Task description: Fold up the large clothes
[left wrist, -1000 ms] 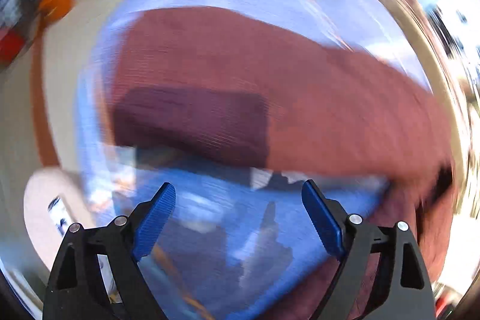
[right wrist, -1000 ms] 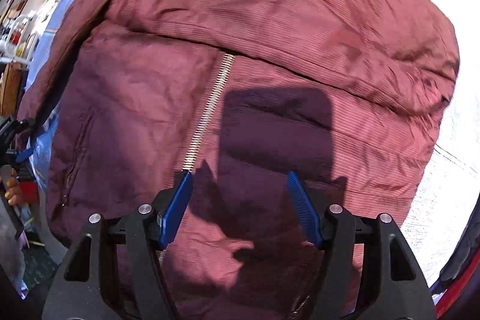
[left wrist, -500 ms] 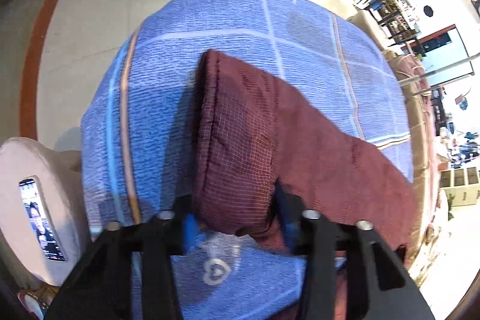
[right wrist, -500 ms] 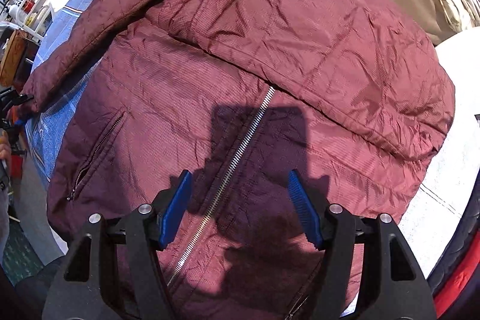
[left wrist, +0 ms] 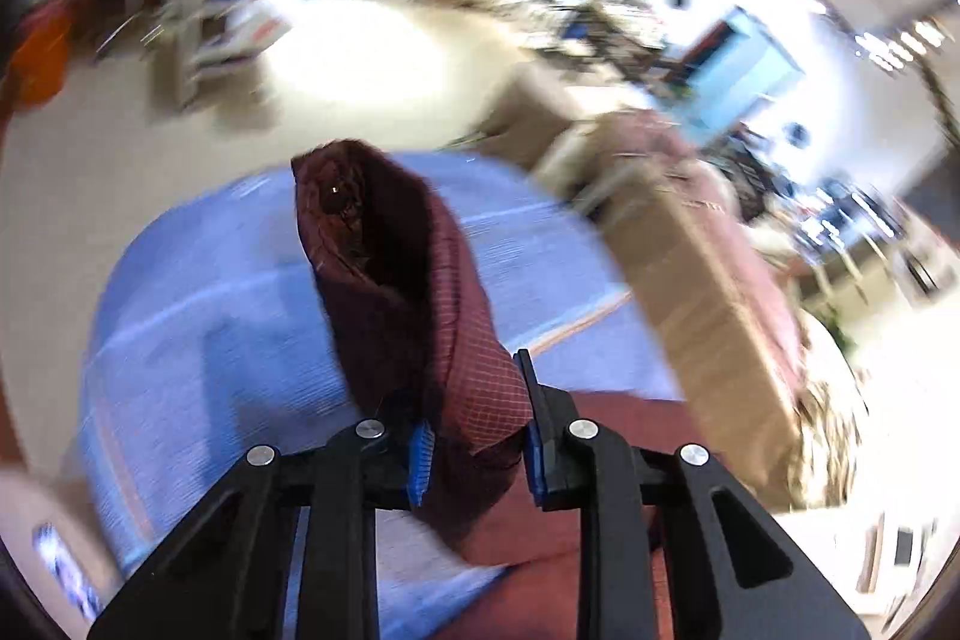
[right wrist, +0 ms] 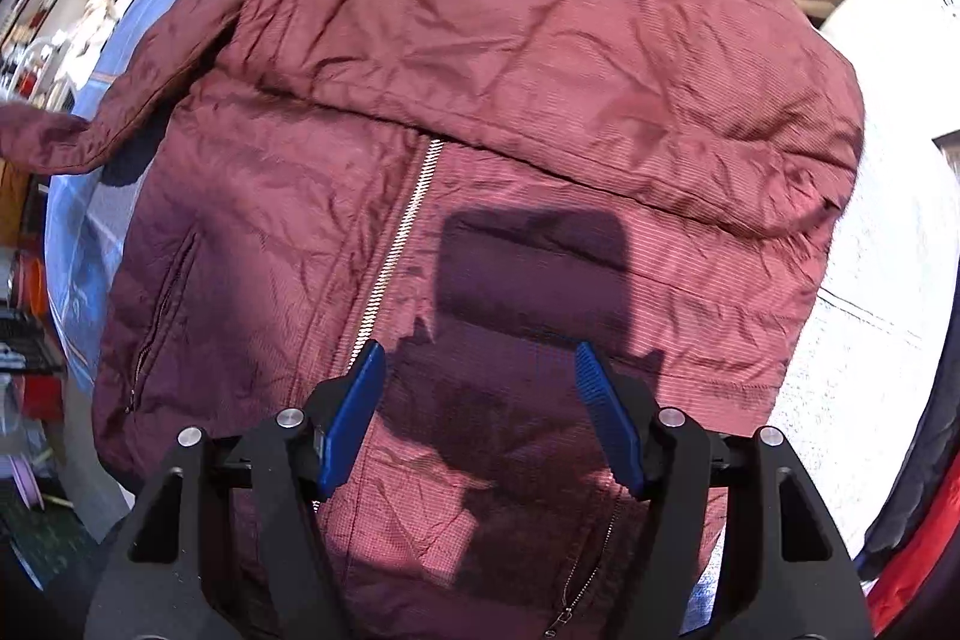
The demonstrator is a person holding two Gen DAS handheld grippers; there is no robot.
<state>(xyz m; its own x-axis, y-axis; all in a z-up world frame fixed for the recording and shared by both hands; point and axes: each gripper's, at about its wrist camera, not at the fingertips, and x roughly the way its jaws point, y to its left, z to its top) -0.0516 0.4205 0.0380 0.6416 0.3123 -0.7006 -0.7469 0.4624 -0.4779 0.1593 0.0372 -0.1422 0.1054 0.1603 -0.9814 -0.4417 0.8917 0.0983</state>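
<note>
A maroon zip-front jacket (right wrist: pixel 480 112) lies spread front-up on a blue checked bed cover (right wrist: pixel 78 220). One sleeve is folded across its chest. My left gripper (left wrist: pixel 474 430) is shut on the cuff end of the other sleeve (left wrist: pixel 408 292) and holds it lifted above the cover, the cuff opening facing the camera. That raised sleeve shows in the right wrist view (right wrist: pixel 54 136) at the far left. My right gripper (right wrist: pixel 480 400) is open and empty, hovering over the jacket's lower front beside the zipper (right wrist: pixel 396 244).
A tan sofa or headboard (left wrist: pixel 708 292) runs along the far side of the bed. A white surface (right wrist: pixel 870 292) lies right of the jacket. Shelves and clutter stand on the floor (left wrist: pixel 372 64) beyond the bed. The left view is motion-blurred.
My left gripper closed on the sleeve cuff and lifted it off the cover, tilting upward. My right gripper stayed open, drifting slightly over the jacket front.
</note>
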